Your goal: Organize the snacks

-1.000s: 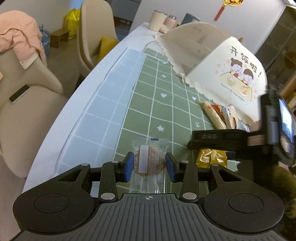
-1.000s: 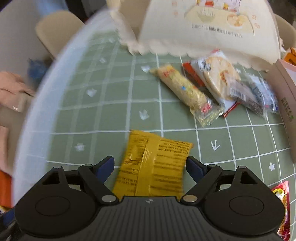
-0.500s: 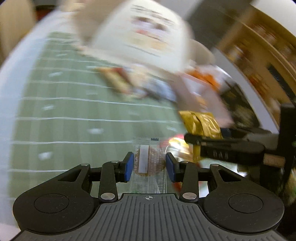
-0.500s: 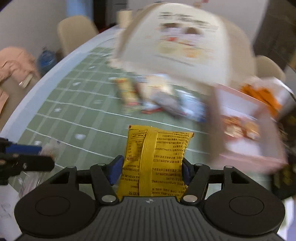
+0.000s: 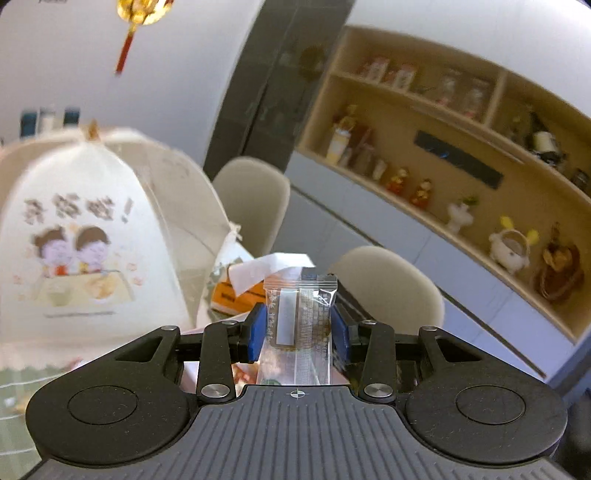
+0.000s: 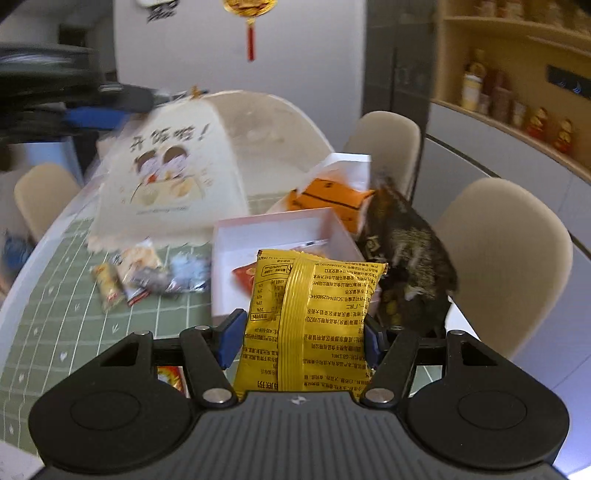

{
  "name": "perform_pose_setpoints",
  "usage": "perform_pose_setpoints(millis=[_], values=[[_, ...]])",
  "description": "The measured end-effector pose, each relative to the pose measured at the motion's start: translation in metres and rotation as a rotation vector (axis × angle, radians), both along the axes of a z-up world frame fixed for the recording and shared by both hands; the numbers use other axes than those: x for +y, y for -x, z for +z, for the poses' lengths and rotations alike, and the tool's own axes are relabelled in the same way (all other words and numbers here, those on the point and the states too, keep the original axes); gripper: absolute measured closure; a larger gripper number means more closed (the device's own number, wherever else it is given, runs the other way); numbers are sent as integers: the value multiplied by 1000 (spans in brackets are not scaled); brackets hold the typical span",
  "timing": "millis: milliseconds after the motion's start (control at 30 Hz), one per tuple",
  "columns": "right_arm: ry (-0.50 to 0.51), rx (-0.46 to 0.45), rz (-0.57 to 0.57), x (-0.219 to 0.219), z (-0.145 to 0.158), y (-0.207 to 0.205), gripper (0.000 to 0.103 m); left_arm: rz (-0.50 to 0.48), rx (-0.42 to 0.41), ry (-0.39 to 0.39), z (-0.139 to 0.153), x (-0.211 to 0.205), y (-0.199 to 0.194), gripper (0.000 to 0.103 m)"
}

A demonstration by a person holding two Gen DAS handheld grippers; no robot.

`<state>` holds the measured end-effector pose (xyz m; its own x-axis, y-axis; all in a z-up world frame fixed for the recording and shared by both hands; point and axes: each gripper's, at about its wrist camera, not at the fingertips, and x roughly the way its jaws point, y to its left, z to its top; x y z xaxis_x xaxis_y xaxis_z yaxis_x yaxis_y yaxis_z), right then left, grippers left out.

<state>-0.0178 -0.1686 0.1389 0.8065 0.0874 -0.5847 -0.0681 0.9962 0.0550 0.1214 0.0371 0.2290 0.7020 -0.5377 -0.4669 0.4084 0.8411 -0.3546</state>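
Pink-walled box (image 6: pixel 273 225) lying open on the table, beside the cream food cover (image 6: pixel 170 173); inside, a red packet (image 6: pixel 243 277) and not much else to be made out. Behind the box, an orange tissue carton (image 6: pixel 328 199) with a white sheet sticking up. Left of the box, loose snack packets (image 6: pixel 147 273) strewn on the green checked mat (image 6: pixel 55 321). Right of the box, a dark patterned bag (image 6: pixel 406 254).

Right gripper (image 6: pixel 301 336) clamped on a yellow snack pack (image 6: pixel 306 325), held above the box's near edge. Left gripper (image 5: pixel 298 334) clamped on a clear-wrapped biscuit (image 5: pixel 299 325), raised in front of the tissue carton.

Around the table, beige chairs (image 6: pixel 506 258); beyond, a wooden shelf of figurines (image 5: pixel 461 206) and a white wall with a hanging red-tasselled ornament (image 6: pixel 250 22).
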Motion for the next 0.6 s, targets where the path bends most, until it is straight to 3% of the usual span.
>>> perform_pose_setpoints(millis=[67, 167, 267, 333, 500, 600], values=[[-22, -2, -11, -8, -3, 1, 40, 25, 63, 5, -26, -18, -36, 60], [-36, 4, -15, -13, -8, 2, 40, 49, 124, -47, -70, -34, -73, 59], [-7, 25, -13, -12, -16, 3, 40, 56, 206, -121, -122, -52, -93, 59], [30, 38, -8, -14, -21, -1, 40, 64, 240, -120, -142, -52, -95, 59], [18, 12, 17, -19, -11, -32, 40, 157, 226, 44, -133, -5, -70, 59], [-27, -6, 76, -11, 0, -84, 40, 249, 232, 64, -125, 26, -44, 59]])
